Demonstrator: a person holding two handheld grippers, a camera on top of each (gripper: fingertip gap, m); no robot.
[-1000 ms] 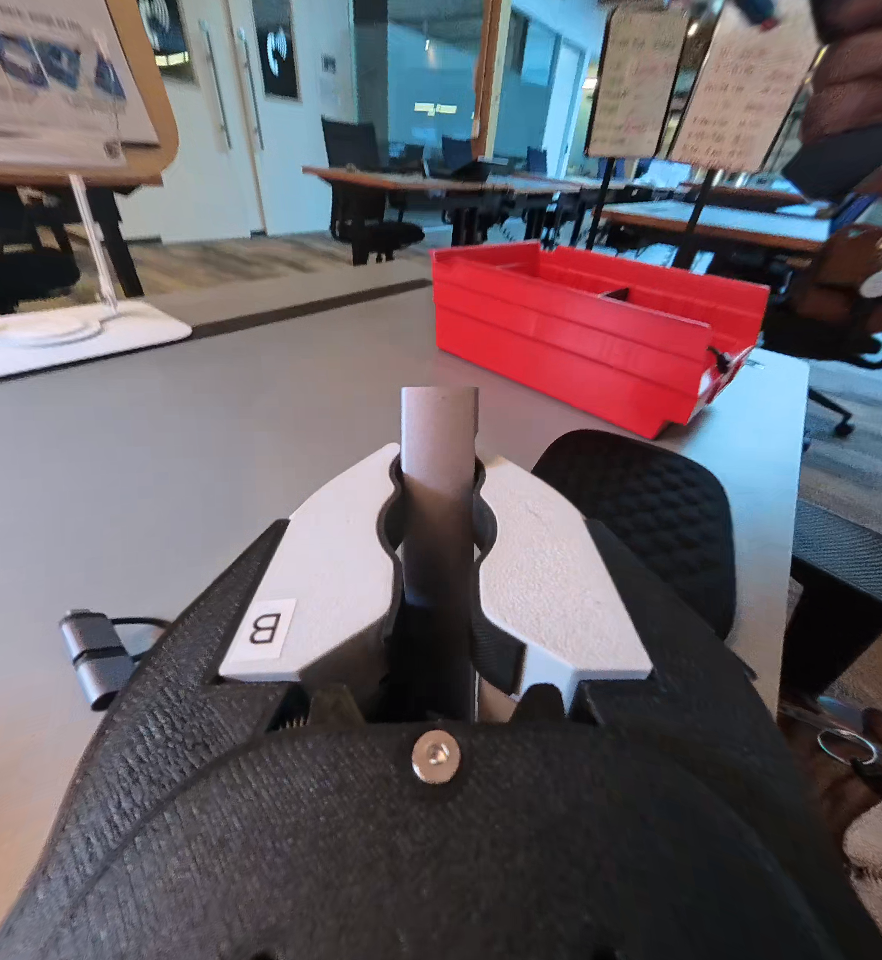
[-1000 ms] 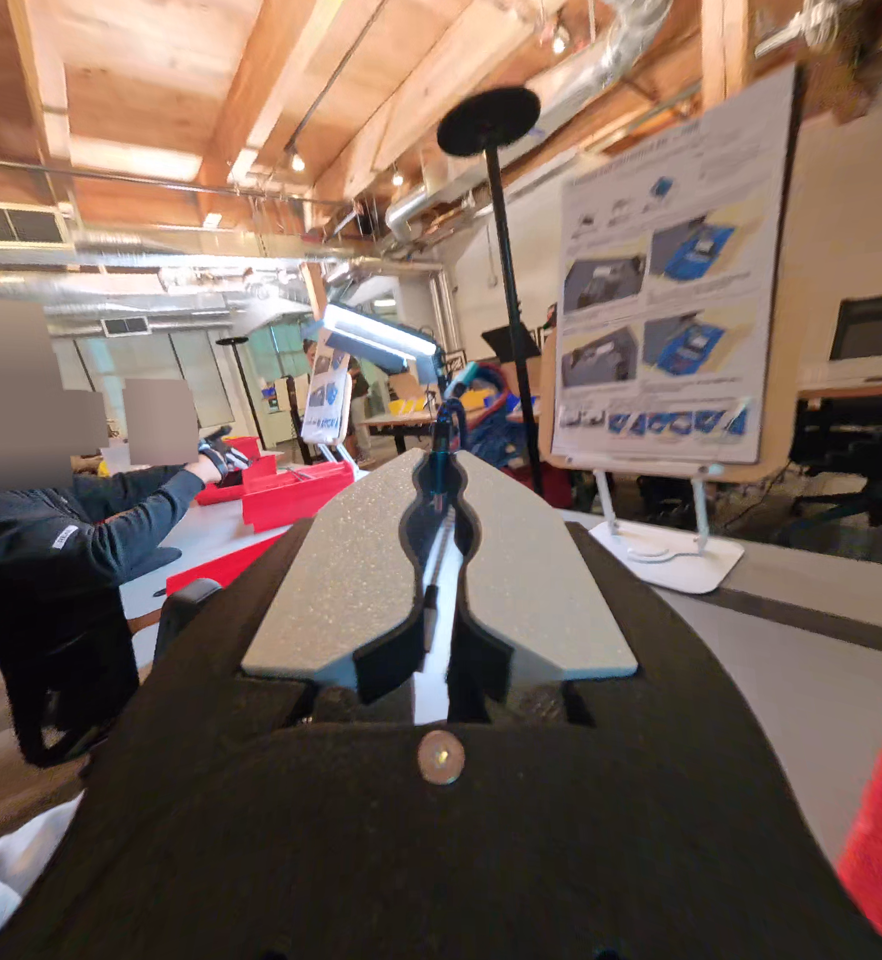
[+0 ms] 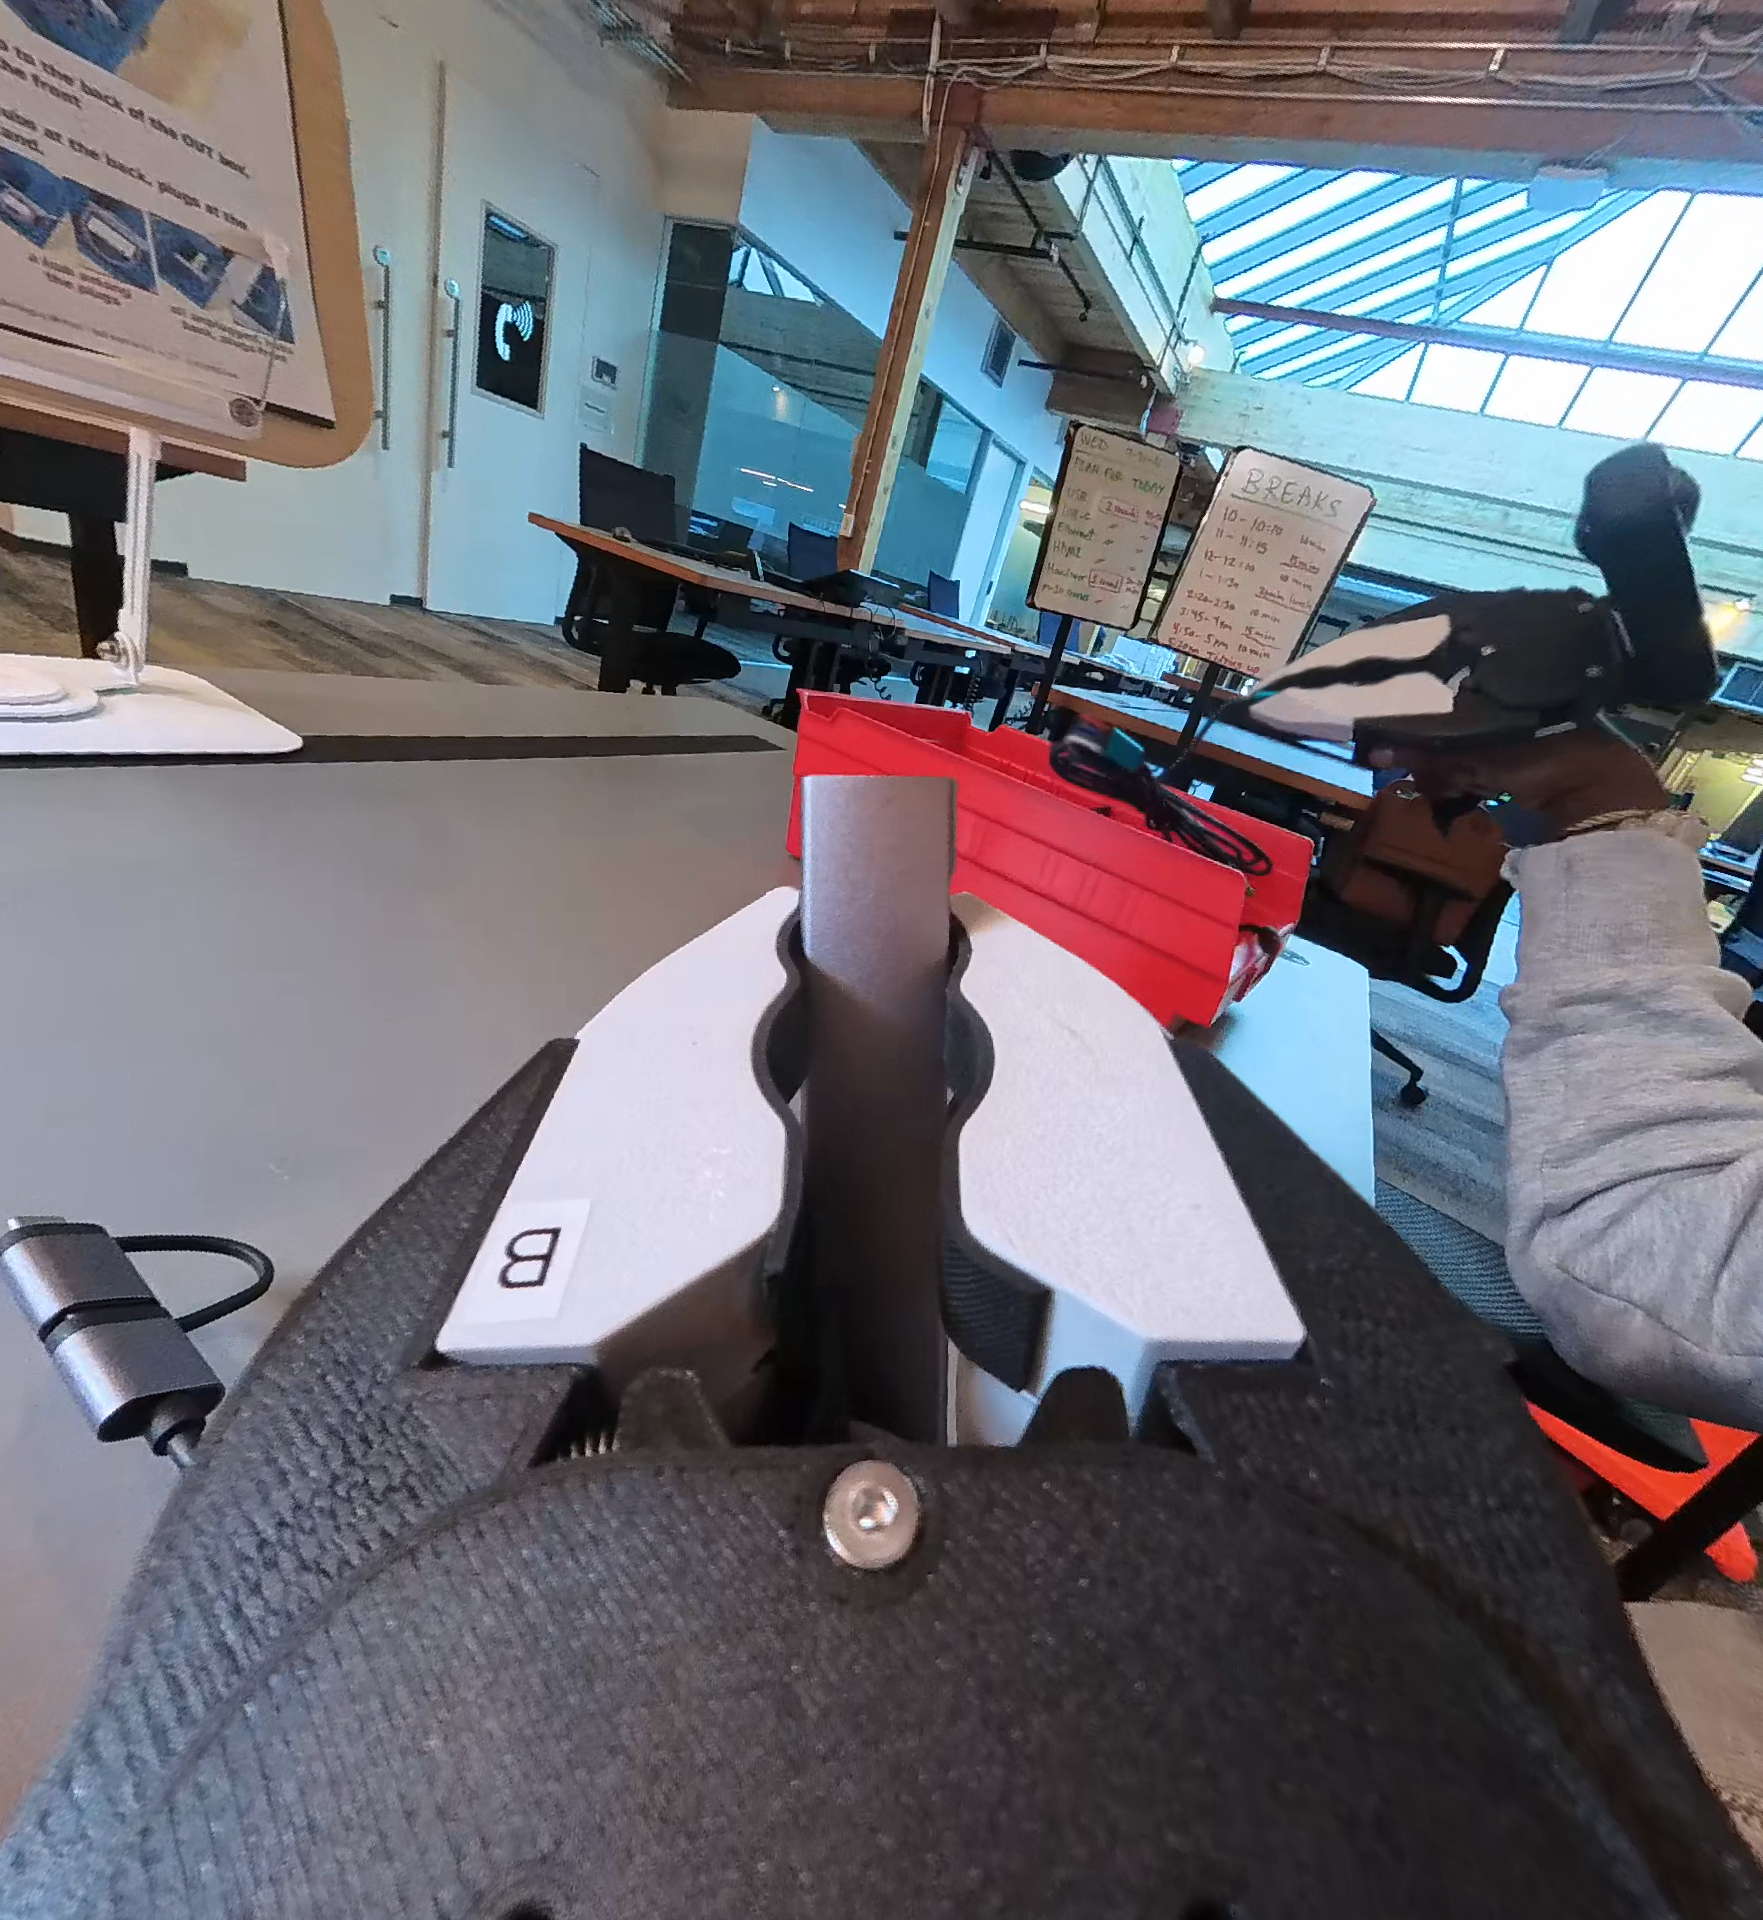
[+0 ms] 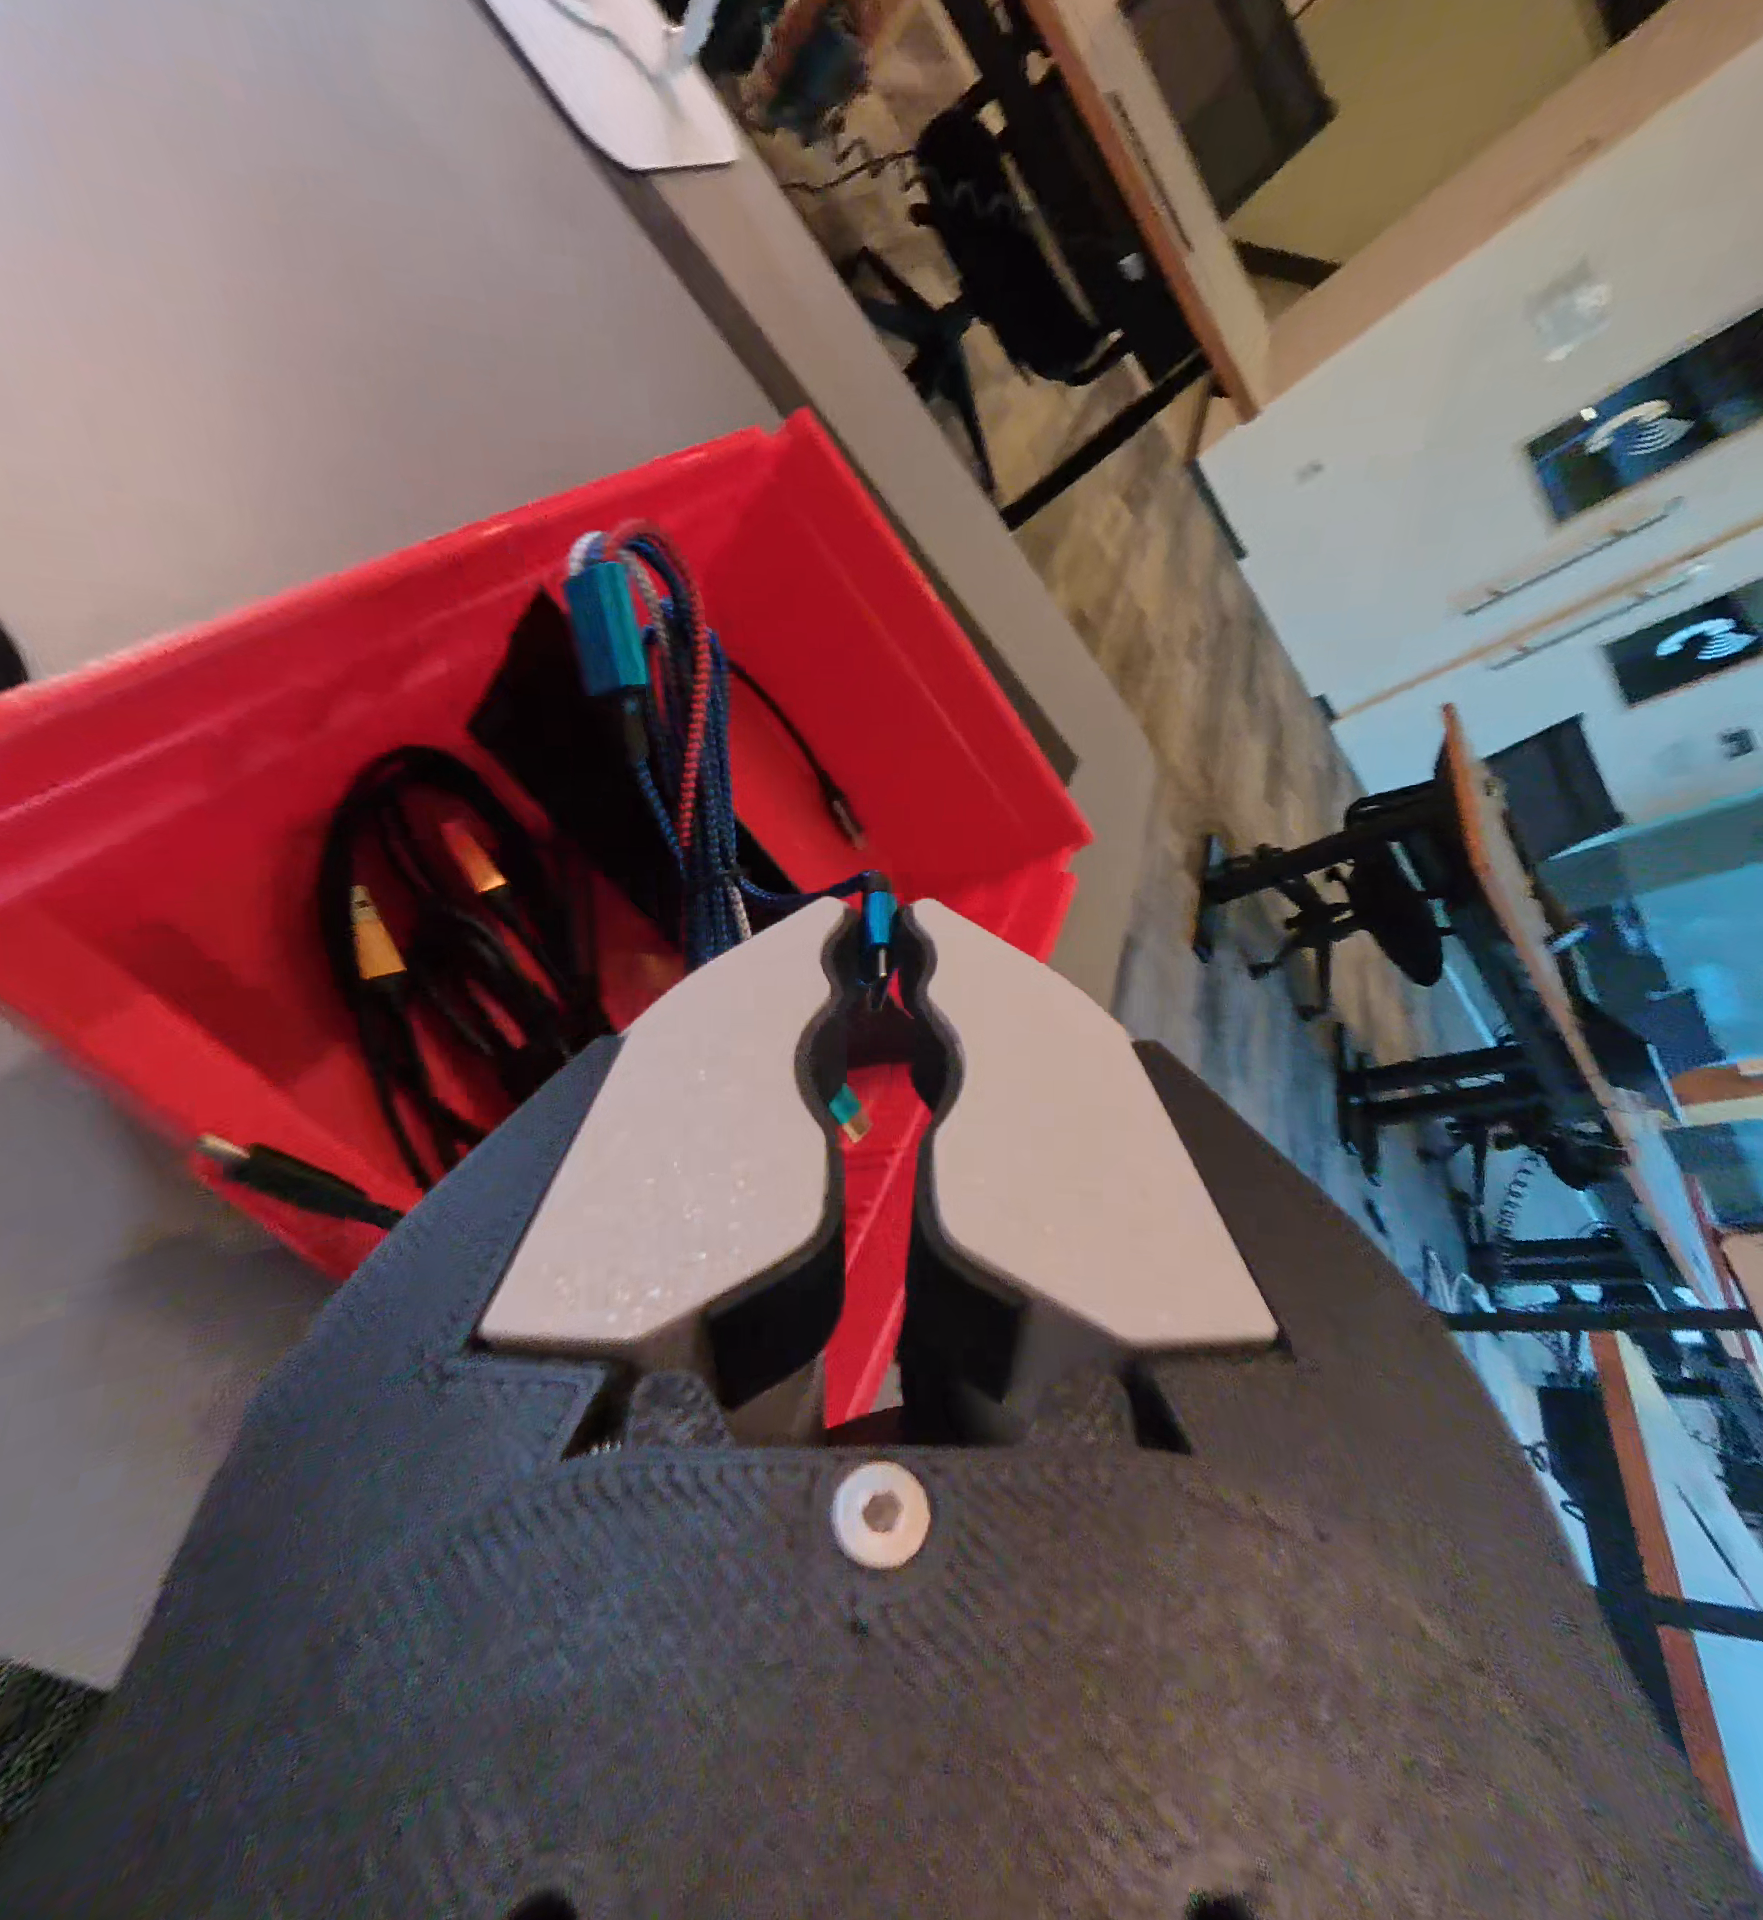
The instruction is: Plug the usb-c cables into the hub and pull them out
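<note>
Most of the hub (image 3: pixel 877 997) is buried between the fingers of the left gripper (image 3: pixel 877 935), which clamps it; only its grey end sticks out over the table (image 3: pixel 337 935). The right gripper (image 4: pixel 882 935) pinches a blue plug (image 4: pixel 877 930) at its fingertips, above the red bin (image 4: pixel 856 582). Inside the bin lie a braided blue cable bundle (image 4: pixel 679 790) and black cables (image 4: pixel 441 935) with orange plugs. A grey adapter (image 3: pixel 103 1320) lies beside the left gripper, its cord running out of sight beneath it.

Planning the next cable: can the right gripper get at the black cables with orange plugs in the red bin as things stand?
Probably not yet. The right gripper is shut on the blue plug, so it must let go first. Otherwise the black cables lie uncovered in the open red bin below it.
</note>
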